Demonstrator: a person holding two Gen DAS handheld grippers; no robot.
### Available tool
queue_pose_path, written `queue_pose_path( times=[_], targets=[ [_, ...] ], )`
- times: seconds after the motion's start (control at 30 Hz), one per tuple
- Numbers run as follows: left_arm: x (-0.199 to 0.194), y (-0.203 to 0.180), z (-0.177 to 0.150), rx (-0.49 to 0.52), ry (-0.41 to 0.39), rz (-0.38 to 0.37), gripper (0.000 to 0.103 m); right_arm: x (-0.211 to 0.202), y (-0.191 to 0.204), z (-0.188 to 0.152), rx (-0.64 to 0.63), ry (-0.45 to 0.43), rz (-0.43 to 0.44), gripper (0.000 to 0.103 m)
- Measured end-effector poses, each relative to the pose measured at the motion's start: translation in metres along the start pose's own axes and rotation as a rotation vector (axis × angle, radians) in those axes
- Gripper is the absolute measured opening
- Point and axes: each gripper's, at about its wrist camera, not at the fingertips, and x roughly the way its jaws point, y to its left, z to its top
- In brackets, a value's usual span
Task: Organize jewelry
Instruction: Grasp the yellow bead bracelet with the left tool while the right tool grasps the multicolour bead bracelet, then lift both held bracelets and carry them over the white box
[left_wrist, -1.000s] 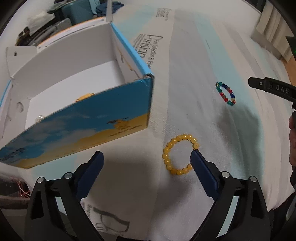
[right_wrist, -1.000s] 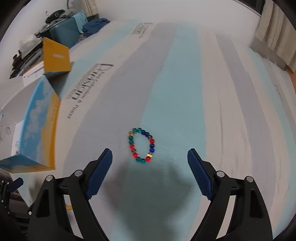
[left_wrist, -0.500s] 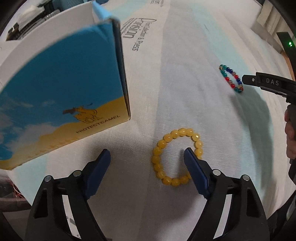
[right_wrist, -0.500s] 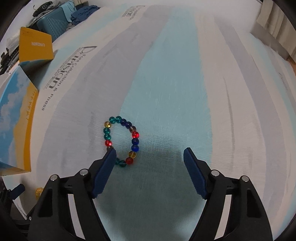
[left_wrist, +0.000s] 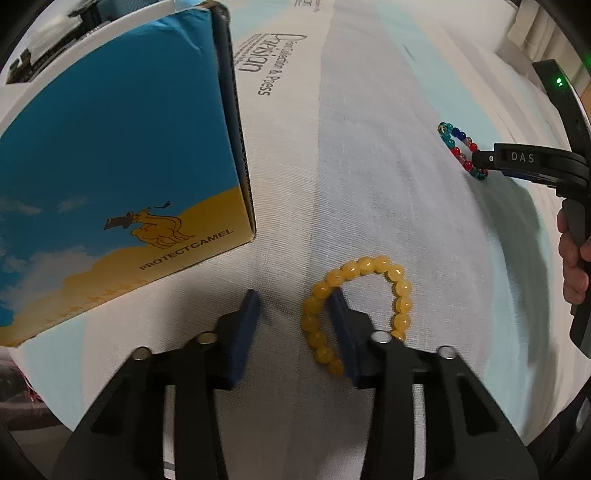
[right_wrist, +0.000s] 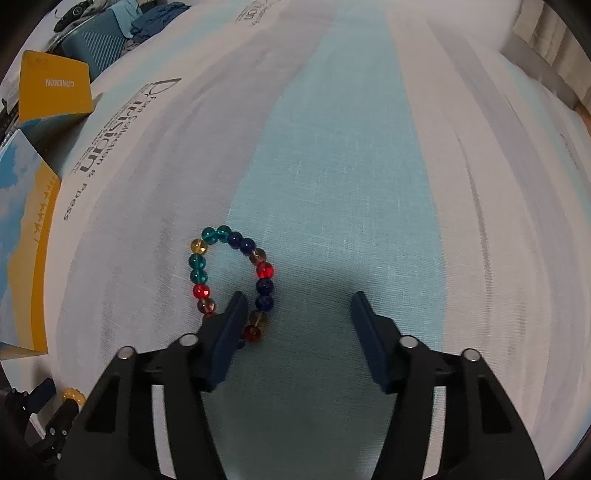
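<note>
- Since a second ago, both grippers have dropped closer to the cloth; the left fingers have narrowed their gap, and the right ones too.
- Left gripper (left_wrist: 293, 301): fingers part-open, gripping nothing. Its right finger sits inside the ring of the yellow bracelet (left_wrist: 400, 291), against the ring's left side; its left finger is outside, on bare cloth.
- Yellow bracelet lies flat on the striped cloth (left_wrist: 369, 129), mostly right of and ahead of the left fingers.
- Box (left_wrist: 110, 166), blue and yellow with a camel print, stands ahead-left of the left fingers, near but apart.
- Right gripper (right_wrist: 297, 301): fingers open, empty. Its left finger overlaps the near end of the multicolour bracelet (right_wrist: 199, 262), inside the loop or on it, cannot tell.
- Multicolour bracelet extends ahead-left of the right fingers, flat on the cloth; right finger on bare cloth.
</note>
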Motion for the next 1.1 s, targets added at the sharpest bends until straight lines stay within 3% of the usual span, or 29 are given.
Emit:
queue_pose_path(
  times=[0.07,0.13,0.23,1.1],
  targets=[
    [0.000,-0.001,0.000,0.006,0.005,-0.002,0.021,0.000,0.001,-0.001,-0.006,0.001,-0.004,0.042],
    [0.000,-0.001,-0.001,0.014,0.011,-0.003,0.013,0.001,0.003,-0.002,-0.010,0.005,-0.001,0.027],
    [0.000,-0.001,-0.002,0.014,0.019,-0.013,0.009,-0.001,0.004,-0.003,-0.022,0.012,0.007,0.009],
    [-0.038,-0.012,0.013,0.027,-0.019,-0.034,0.009,-0.067,-0.002,-0.006,-0.011,-0.075,0.047,0.009]
  ],
)
